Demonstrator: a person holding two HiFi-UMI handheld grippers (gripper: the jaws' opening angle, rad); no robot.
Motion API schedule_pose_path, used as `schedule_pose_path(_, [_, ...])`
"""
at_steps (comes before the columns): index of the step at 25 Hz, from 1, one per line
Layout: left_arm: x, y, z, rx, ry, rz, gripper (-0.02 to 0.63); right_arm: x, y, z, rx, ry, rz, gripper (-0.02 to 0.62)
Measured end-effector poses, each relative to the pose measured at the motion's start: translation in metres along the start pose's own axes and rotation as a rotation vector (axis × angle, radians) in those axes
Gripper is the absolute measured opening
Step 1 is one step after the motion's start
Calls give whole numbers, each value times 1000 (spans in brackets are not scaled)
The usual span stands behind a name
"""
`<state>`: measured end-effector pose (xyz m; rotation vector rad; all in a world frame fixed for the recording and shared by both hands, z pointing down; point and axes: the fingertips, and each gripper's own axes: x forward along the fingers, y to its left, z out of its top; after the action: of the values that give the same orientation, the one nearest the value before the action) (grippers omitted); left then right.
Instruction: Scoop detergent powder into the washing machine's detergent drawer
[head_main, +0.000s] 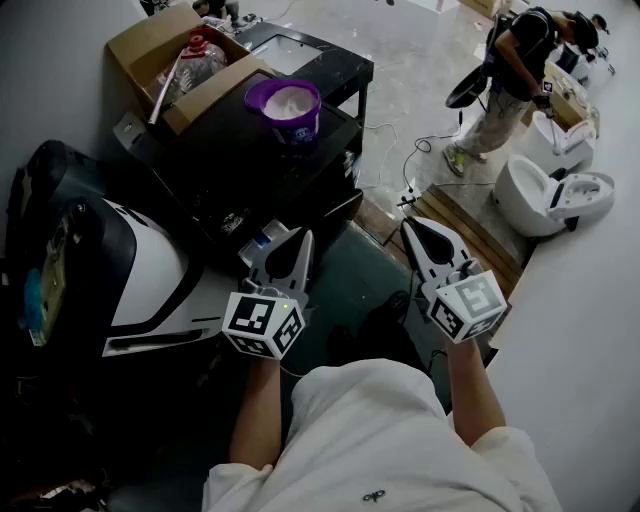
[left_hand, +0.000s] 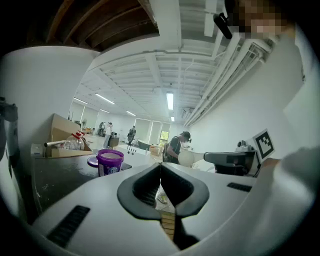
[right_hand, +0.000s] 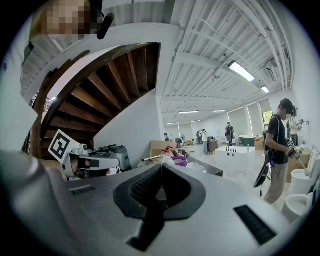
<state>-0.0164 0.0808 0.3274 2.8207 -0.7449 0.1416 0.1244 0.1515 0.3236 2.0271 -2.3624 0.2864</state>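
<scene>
Far left of the left tool (head_main: 299, 240), a rounded white-and-black appliance (head_main: 145, 270) stands against the wall. Whether it is the washing machine cannot be told, and no detergent drawer can be made out.

Ahead of the left tool and to its left, one open cardboard box (head_main: 150, 45) sits at the far end of the black surface (head_main: 230, 160), with one red-capped bottle (head_main: 197, 58) inside it.

The purple detergent tub (head_main: 285, 105) stands upright on the same surface, lid off, with white powder showing in it. It is well ahead of the left tool and apart from both tools. In the left gripper view it appears left of the jaws; in the right gripper view it lies straight ahead, far off.

Left tool: jaws closed tip to tip, nothing between them. It is held low, just in front of the near edge of the surface.

Right tool (head_main: 412, 228): jaws likewise closed and empty. It is held beside the left tool, over the dark floor.

Ahead and right of the right tool, pale tiled floor (head_main: 420, 60) extends into a large white room with an exposed ceiling. One person (head_main: 515, 70) stands there, and two white toilets (head_main: 545, 195) rest nearby.

Count: two tools, one tub, one box, one bottle, two toilets.
</scene>
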Motion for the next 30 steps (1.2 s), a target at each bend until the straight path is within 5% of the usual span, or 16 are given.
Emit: schedule_pose_path(30, [4,34,8,-9,-12,31,18,40,3,7,-12,-12,32,14])
